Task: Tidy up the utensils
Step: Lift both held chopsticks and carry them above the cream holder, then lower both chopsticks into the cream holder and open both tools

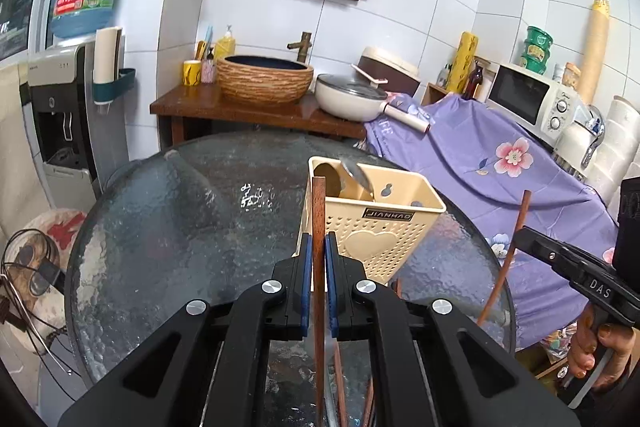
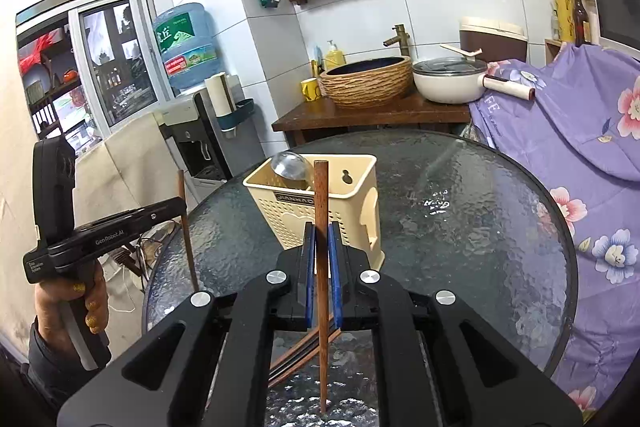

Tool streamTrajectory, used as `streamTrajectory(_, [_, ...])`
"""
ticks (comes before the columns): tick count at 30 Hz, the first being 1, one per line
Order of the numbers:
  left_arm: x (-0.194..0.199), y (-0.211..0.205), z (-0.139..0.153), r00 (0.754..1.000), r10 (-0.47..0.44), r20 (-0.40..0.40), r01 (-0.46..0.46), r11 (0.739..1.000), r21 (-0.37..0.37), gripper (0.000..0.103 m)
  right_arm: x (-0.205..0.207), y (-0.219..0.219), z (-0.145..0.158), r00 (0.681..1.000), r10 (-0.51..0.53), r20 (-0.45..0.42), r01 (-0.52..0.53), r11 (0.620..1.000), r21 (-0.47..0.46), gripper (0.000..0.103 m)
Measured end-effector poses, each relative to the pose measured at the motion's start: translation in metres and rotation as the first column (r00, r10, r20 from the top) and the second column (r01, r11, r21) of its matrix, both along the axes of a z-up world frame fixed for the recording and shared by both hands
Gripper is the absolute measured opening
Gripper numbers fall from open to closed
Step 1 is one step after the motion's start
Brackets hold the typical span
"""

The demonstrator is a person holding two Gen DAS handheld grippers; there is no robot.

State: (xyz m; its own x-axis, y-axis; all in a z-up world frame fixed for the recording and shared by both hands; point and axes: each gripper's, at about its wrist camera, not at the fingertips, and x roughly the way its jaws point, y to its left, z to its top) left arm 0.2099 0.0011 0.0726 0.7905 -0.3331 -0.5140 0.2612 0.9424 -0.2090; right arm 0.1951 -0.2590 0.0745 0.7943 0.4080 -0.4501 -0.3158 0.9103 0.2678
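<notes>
Each gripper is clamped on 1 wooden chopstick held upright: the left gripper (image 1: 319,259) on the left chopstick (image 1: 319,227), the right gripper (image 2: 322,247) on the right chopstick (image 2: 321,227). Probably upright for dropping them into the beige utensil holder (image 1: 380,227) at the frame's centre, where a metal spoon (image 1: 357,175) already stands; more chopsticks (image 2: 296,351) lie on the glass table (image 2: 480,227).

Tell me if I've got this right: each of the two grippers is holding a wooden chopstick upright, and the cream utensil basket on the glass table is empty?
Not quite. The left gripper and the right gripper each hold a chopstick upright, and the cream basket stands on the glass table, but it is not empty: both wrist views show a metal spoon in it.
</notes>
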Motion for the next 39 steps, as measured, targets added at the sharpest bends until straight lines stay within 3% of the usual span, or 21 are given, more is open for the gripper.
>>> streamTrajectory(25, [-0.009, -0.005, 0.033, 0.997, -0.042, 0.07, 0.041, 0.999, 0.009, 0.007, 0.001, 0.024, 0.037, 0.994, 0.102, 0.05, -0.101, 0.995, -0.017, 0.007])
streamTrajectory(33, [-0.005, -0.013, 0.073, 0.988, -0.082, 0.129, 0.081, 0.997, 0.011, 0.007, 0.009, 0.033, 0.085, 0.983, 0.151, 0.109, -0.146, 0.988, -0.054, 0.007])
streamTrajectory(39, [0.004, -0.016, 0.123, 0.975, -0.07, 0.209, 0.07, 0.998, 0.005, 0.007, 0.025, 0.036, 0.131, 0.977, 0.147, 0.157, -0.137, 0.988, -0.071, 0.007])
